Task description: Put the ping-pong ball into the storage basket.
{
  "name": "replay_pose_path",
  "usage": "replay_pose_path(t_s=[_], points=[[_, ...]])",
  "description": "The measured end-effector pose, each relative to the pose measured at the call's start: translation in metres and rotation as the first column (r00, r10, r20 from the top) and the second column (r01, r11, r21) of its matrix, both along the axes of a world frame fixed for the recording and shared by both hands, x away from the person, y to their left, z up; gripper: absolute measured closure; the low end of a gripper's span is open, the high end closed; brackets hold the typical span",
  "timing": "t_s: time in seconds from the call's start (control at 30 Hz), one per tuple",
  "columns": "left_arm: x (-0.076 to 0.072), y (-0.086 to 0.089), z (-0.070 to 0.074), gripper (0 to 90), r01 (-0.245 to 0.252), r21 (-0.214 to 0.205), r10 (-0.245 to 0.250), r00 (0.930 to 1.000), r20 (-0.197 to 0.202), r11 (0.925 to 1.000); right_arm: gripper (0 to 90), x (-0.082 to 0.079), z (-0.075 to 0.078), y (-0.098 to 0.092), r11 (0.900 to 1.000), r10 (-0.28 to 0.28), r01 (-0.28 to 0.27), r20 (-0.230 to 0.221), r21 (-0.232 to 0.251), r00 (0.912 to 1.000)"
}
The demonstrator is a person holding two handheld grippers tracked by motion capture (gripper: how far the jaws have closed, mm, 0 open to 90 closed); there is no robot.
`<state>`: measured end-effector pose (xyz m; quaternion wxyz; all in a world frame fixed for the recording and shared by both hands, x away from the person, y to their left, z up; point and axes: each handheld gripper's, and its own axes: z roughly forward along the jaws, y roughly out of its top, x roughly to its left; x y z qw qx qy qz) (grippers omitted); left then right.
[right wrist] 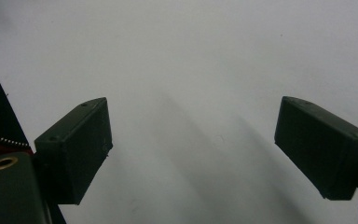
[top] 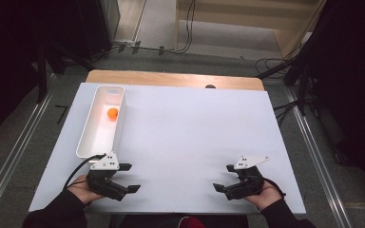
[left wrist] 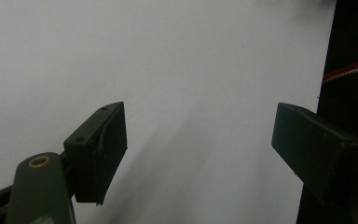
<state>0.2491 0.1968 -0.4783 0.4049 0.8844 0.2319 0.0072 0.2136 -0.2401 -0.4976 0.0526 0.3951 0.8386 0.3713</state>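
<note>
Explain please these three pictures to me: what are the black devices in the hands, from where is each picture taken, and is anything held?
A person sits at a table covered by a flat white board. Each hand holds a hand-held black two-jaw gripper, a tool that pinches things. The high view looks down from above: the left gripper is at bottom left, the right gripper at bottom right, both pointing inward toward each other.

The other two pictures come from small cameras riding on the grippers. Each looks along its own two black jaws over the board: the left gripper in one, the right gripper in the other. Both stand open with nothing between the jaws, so nothing is held.

On the board lies a long white plastic tray at the left, with a small orange ball inside it.
</note>
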Motion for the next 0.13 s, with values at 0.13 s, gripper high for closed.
replay_pose_path(t_s=[0.13], points=[[0.0012,-0.0048,-0.0031,18.4,0.011,0.036,-0.011,0.9999,-0.004,0.9993,9.8,-0.0001,-0.0003,0.0004,1.0000,0.001,-0.001,-0.001,0.000,1.0000]])
